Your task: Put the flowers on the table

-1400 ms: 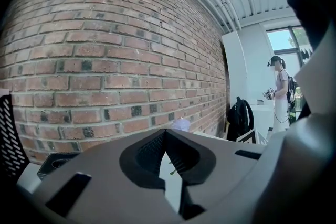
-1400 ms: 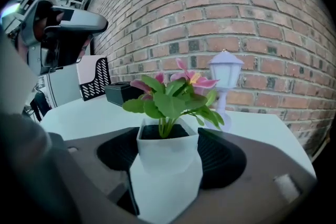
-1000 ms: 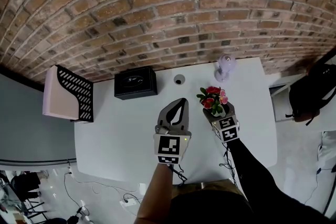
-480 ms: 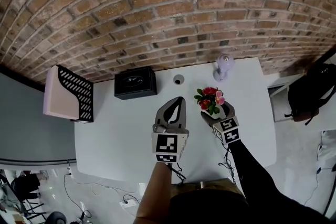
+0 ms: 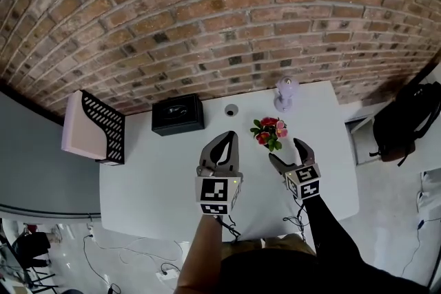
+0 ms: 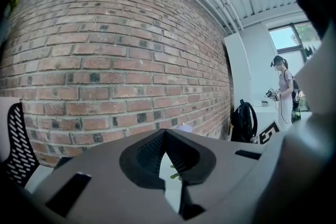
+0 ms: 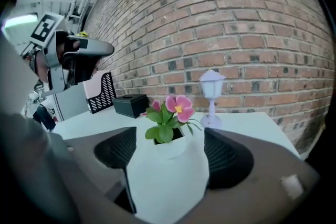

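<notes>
Flowers, pink and red with green leaves, noted upright in a small white pot on the white table, toward its far right part. Right hand-held gripper seen released: jaws spread wide, having just been opening, the pot framed between them but touched by neither pad. Left hand-held gripper held just beside it above the table, jaws closed tip to tip, nothing clamped. A lilac lantern is set behind the flowers by the brick wall; a black box and a perforated file rack are placed further left
</notes>
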Available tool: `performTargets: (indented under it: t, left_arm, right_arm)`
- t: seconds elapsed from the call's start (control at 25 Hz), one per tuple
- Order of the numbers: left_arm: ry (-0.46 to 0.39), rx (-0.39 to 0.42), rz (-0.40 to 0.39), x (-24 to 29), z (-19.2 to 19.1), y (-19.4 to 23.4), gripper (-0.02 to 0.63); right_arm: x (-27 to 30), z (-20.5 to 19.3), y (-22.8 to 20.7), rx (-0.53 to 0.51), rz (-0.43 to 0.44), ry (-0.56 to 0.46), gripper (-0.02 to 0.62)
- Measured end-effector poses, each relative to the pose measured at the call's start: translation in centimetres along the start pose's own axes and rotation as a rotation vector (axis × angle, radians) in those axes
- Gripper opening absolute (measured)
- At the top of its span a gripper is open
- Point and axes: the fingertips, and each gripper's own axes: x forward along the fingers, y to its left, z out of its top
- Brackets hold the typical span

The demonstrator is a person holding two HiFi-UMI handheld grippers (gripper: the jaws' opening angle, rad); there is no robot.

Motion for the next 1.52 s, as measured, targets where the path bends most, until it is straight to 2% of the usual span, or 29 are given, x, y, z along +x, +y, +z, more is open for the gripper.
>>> performTargets:
  t: [0.44,0.88,1.12,1.52]
  left_arm:
    - [-0.074,0.028,0.005,-2.6,3.6,-1.6,0.008]
    - [-0.126,0.063,0.056,-4.4,7.0,-0.9,0.008]
    - [-0.145,0.07,0.069,-5.1,7.9,-0.9,0.008]
    - [-0.147,0.063,0.077,-6.3,7.7,-1.2,0.008]
  right_arm:
    - [-4.5,8.4,1.7,-0.079,0.024,-0.182,0.397]
    - [-8.0,17.6,3.5,-0.2,0.034,-0.355,0.397]
    - [-9.5,19.3,4.3,-0.233,0.039,-0.394,0.397]
    - [-11.3,18.9,4.7,-0.25,0.022,-0.414,0.396]
